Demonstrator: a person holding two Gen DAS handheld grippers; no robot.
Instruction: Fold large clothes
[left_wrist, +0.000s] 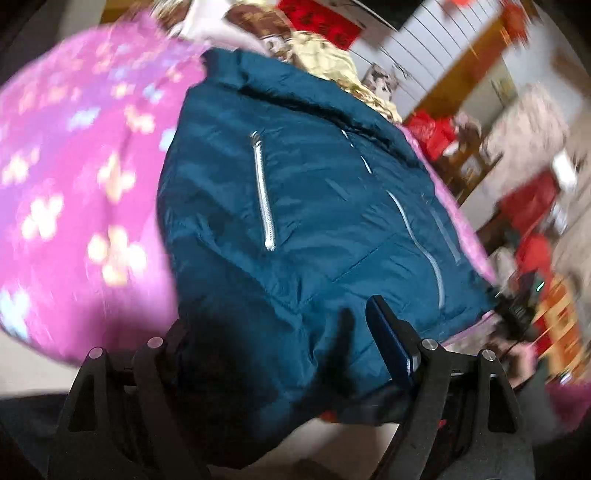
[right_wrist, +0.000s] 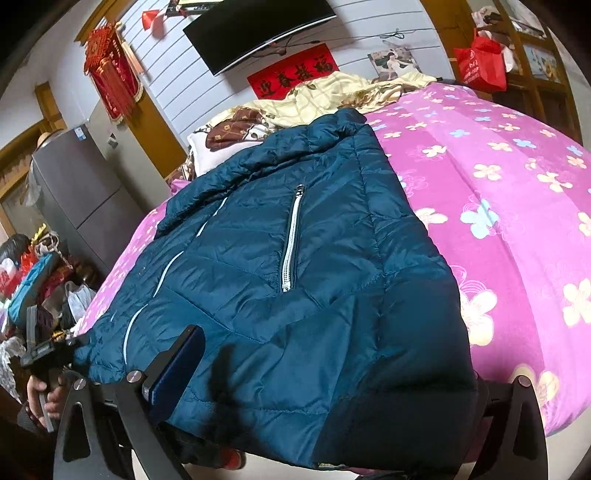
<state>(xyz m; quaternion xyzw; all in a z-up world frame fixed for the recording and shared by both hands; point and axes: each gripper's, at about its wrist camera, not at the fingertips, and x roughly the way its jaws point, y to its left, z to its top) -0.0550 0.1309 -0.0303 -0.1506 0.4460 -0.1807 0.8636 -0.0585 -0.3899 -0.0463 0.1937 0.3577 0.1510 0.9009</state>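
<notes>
While spread on the bedspread (right_wrist: 480, 155), the jacket (right_wrist: 295, 258) lies between claw fingers (right_wrist: 184, 362).

Pink flowered bedspread (right_wrist: 498, 184) fills the right of the right wrist view, and it's there again, blurred, on the left of the left wrist view (left_wrist: 74, 177). At the head of the bed, a rumpled yellow checked blanket (right_wrist: 314, 99) beside a brown patterned pillow (right_wrist: 236, 129). Up on the white slatted wall, a black television (right_wrist: 258, 29), tilted, with a red banner (right_wrist: 291, 75) just under it. A red tasselled hanging (right_wrist: 114, 77) to the left, by the wooden door frame. Below that, a grey fridge (right_wrist: 81, 184). Far right, a red bag (right_wrist: 480, 66) near wooden shelves. Bottom left, a clutter of bags, too jumbled to sort out.
</notes>
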